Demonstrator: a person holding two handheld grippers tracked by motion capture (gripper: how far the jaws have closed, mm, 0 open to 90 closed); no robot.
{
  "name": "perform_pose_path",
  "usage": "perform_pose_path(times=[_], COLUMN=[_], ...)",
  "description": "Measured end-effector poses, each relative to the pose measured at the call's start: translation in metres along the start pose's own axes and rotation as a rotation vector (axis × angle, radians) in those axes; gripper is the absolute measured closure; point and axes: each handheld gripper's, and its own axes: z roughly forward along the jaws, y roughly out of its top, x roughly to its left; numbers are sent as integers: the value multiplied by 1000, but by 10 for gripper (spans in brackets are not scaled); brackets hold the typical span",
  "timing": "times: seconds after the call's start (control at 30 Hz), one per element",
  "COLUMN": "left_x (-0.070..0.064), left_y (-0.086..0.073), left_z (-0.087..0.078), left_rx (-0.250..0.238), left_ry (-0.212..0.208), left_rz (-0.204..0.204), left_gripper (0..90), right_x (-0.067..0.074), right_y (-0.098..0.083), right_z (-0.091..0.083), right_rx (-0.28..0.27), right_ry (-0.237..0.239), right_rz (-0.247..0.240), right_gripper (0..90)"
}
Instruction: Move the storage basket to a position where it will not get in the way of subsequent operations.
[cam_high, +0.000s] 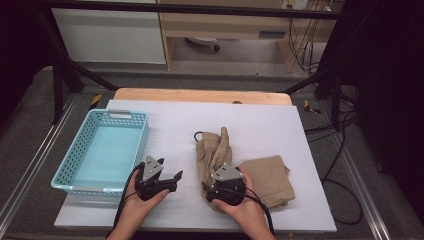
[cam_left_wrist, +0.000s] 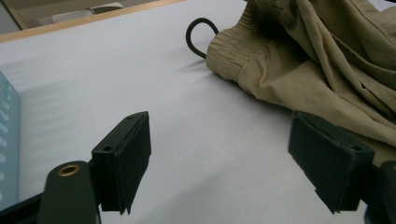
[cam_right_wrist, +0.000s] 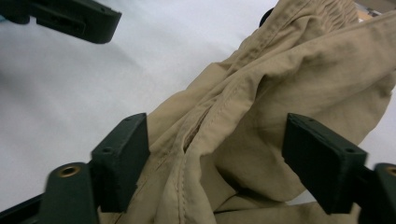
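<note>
Both tongs, left tongs and right tongs, are spread wide, so pinch one thick edge of the tan pants before folding.

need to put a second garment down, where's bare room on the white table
Free: the wide strip between the light blue plastic basket and the crumpled tan cloth garment, and the far band behind both. The basket's inside is bare too. Crowded: near right, where the garment spreads under the right hand-held gripper.
</note>
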Motion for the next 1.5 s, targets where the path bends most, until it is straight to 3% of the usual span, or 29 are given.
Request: perform_pose_path(times=[0.27,0.83,1.1,1.5], left_x=[-1,-1,-1,-1], left_y=[0,0,0,0], left_z=[1,1,1,2], left_rx=[3,6,6,12], left_ry=[-3,-3,-1,-9], left_rz=[0,2,1,-5], left_gripper=[211,211,211,212], right_x=[-8,-28,-39,-46], right_y=[7,9,8,6], right_z=[-10,-22,-26,-27], right_rx=[-84,-162,-170,-146], right_ry=[8,-42,-74,-94], right_rz=[60,140,176,191], right_gripper=[154,153,171,191])
